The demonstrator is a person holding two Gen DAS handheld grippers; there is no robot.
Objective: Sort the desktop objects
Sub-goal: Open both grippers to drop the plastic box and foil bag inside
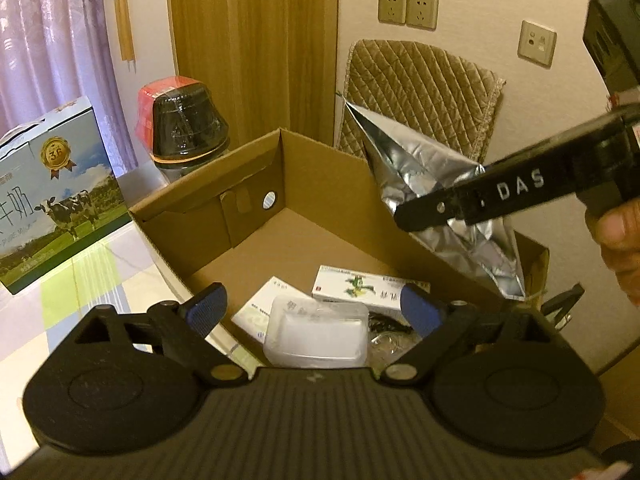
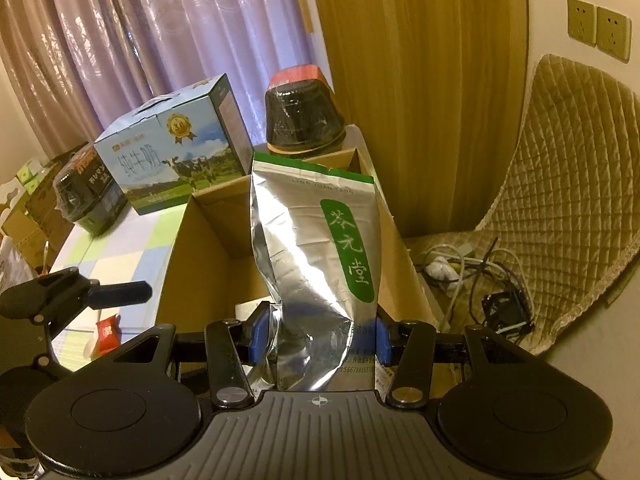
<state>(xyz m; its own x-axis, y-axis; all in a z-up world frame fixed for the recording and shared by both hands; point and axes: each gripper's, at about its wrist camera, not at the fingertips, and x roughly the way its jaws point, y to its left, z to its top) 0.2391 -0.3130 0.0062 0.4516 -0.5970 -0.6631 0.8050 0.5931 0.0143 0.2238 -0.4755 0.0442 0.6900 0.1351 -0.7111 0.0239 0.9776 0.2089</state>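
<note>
while i pinch the crinkled silver foil pouch with the green label (image 2: pixel 316 256) near its lower end, it stands nearly upright above the open brown cardboard box (image 2: pixel 200 248), its top leaning toward the far wall of the box. my right gripper (image 2: pixel 318 336) has its blue pads pressed into the foil on both sides, and the bag is creased where they bite. from the left wrist view the same pouch (image 1: pixel 436 200) hangs over the right side of the box (image 1: pixel 304 184), not yet resting on the floor of it as far as i can tell.

down in the box lie a white and green medicine carton (image 1: pixel 360 286), a flatter white carton (image 1: pixel 264 308) and a clear plastic case (image 1: pixel 320 334), close together at the near end. my left gripper (image 1: pixel 316 314) hovers above them with its jaws spread wide and nothing between them.

i judge the step in hand to be stowing the pouch. the next move calls for lowering it into the bare far part of the box, clear of the cartons, then parting my right jaws. foil is slippery and limp, so the pouch may flop over once released.

outside the box, on the pastel checked tablecloth (image 2: pixel 120 256), stand a blue milk carton with a cow picture (image 2: pixel 176 148) and a dark wrapped jar with a red lid (image 2: pixel 304 112).
</note>
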